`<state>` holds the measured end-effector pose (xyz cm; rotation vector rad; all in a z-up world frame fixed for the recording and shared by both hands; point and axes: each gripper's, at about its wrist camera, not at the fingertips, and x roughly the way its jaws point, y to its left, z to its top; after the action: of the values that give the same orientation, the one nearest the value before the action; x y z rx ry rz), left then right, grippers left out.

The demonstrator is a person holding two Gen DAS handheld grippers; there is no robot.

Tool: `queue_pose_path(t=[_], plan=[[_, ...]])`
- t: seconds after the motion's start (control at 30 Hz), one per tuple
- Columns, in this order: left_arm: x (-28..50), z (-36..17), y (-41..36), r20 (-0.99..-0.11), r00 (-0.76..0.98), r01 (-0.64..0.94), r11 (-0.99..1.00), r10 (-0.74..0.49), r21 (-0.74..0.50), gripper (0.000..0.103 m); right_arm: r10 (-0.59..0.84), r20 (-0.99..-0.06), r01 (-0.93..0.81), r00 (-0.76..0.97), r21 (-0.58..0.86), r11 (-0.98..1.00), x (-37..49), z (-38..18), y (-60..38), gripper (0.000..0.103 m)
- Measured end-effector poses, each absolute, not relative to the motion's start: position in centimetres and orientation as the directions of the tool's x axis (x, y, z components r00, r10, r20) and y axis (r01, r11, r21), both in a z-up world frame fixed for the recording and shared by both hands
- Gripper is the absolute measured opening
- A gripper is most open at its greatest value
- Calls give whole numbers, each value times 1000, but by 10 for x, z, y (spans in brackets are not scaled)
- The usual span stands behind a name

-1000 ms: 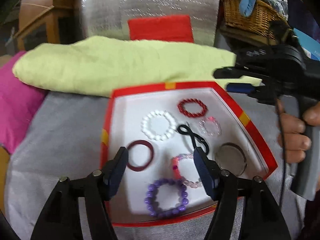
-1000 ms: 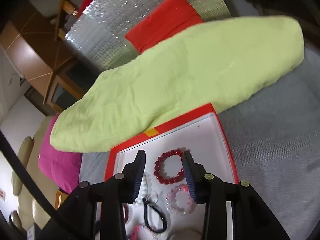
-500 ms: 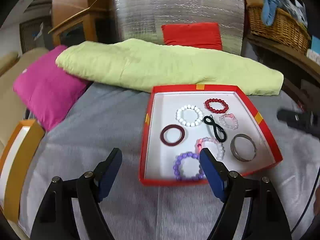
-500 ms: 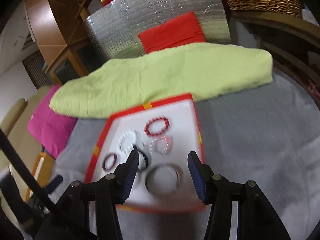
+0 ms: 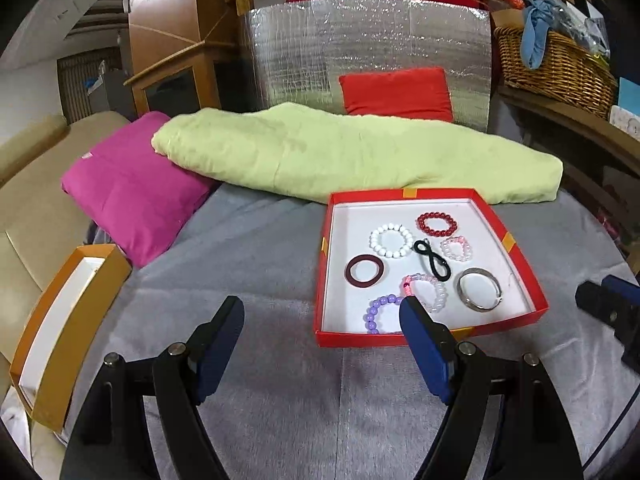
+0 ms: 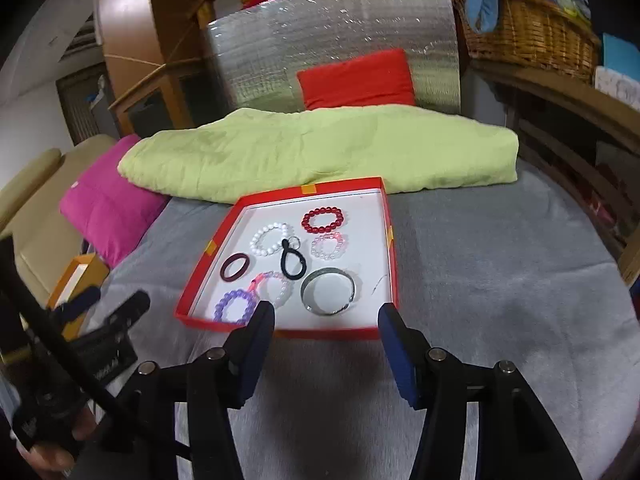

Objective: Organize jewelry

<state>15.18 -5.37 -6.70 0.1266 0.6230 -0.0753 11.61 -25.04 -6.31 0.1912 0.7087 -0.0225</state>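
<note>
A red tray with a white floor lies on the grey bed cover; it also shows in the right wrist view. In it lie several pieces: a white bead bracelet, a red bead bracelet, a pink one, a black hair tie, a dark red ring, a silver bangle, a purple bracelet. My left gripper is open and empty, in front of the tray's near left corner. My right gripper is open and empty, just before the tray's near edge.
An orange box with a white inside sits at the left edge of the bed. A pink pillow, a green folded blanket and a red cushion lie behind the tray. A wicker basket stands at the back right.
Both grippers have pulled back from over the tray, so the whole tray and bed show. Both jaws have opened wider. The jewelry has not moved.
</note>
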Motion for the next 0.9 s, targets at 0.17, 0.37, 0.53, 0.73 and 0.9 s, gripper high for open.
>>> queue_pose_path(t=[0.17,0.37,0.53,0.73,0.9], plan=[[142,-59,-52,-572,820,104,989,-24,107,81,30,-638,79,769,142,987,97,-57,-244,60],[134,-52,-51,-558,830,87,988,-2,125,83,21,-631,81,776,133,988,85,-51,-242,61],[125,-49,-54,-548,836,81,988,6,135,87,0,-634,86,773,105,991,78,-50,-238,63],[117,-46,-54,-541,840,52,988,35,145,87,-29,-631,111,775,92,990,68,-49,-241,64],[113,-49,-48,-576,817,34,993,39,116,87,-58,-632,130,773,68,989,61,-51,-242,66]])
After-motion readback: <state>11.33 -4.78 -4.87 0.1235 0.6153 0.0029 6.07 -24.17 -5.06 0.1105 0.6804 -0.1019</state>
